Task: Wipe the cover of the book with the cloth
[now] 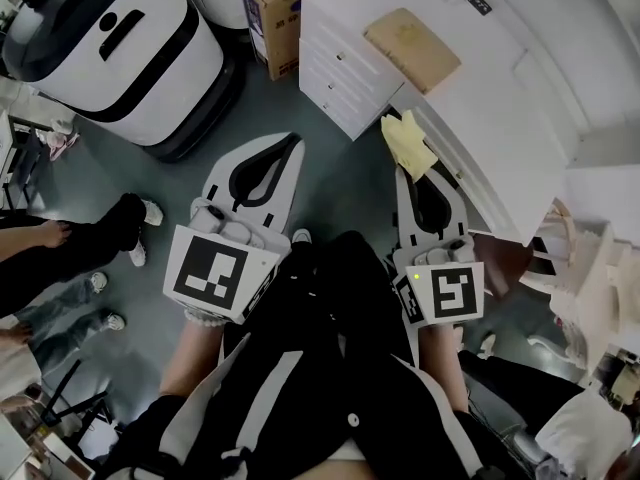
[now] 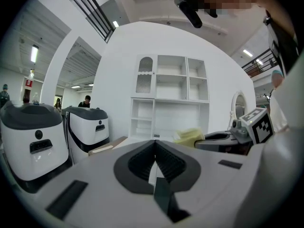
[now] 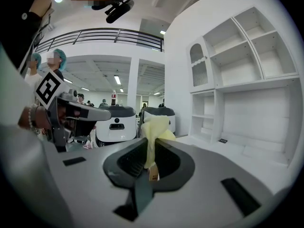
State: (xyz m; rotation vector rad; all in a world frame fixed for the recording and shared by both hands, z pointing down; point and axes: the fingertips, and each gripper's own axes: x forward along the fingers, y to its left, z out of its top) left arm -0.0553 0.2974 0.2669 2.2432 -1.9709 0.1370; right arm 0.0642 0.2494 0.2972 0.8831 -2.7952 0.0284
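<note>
Head view, looking steeply down: a person in dark clothes holds two white grippers low over a grey floor [image 1: 340, 183]. The left gripper [image 1: 289, 148] has its jaws pressed together with nothing between them. The right gripper [image 1: 411, 175] pinches a crumpled pale yellow cloth [image 1: 408, 144], which sticks up past its tips. Ahead stands a white cabinet with drawers [image 1: 340, 78]. On its top lies a flat tan rectangle, which looks to be the book [image 1: 412, 48], its cover facing up. The cloth is well apart from the book, hanging just beside the cabinet's near corner. A brown cardboard box [image 1: 268, 18] and a rounded white machine with a black band [image 1: 110, 38] stand farther left.

Left gripper view: the two dark ribbed pads meet in a closed line and are empty. Beyond them are white open shelves [image 2: 171, 87], and at right the yellow cloth in the other gripper. The book does not show here.

Right gripper view: the jaws are clenched on the yellow cloth, which rises in a fold from between the pads. The left gripper shows at the left edge. The book is not visible.

Progress, as a judgement: the cloth is in hand, but wiping has not begun. Carrying the cloth to the cover and rubbing across it remain.
</note>
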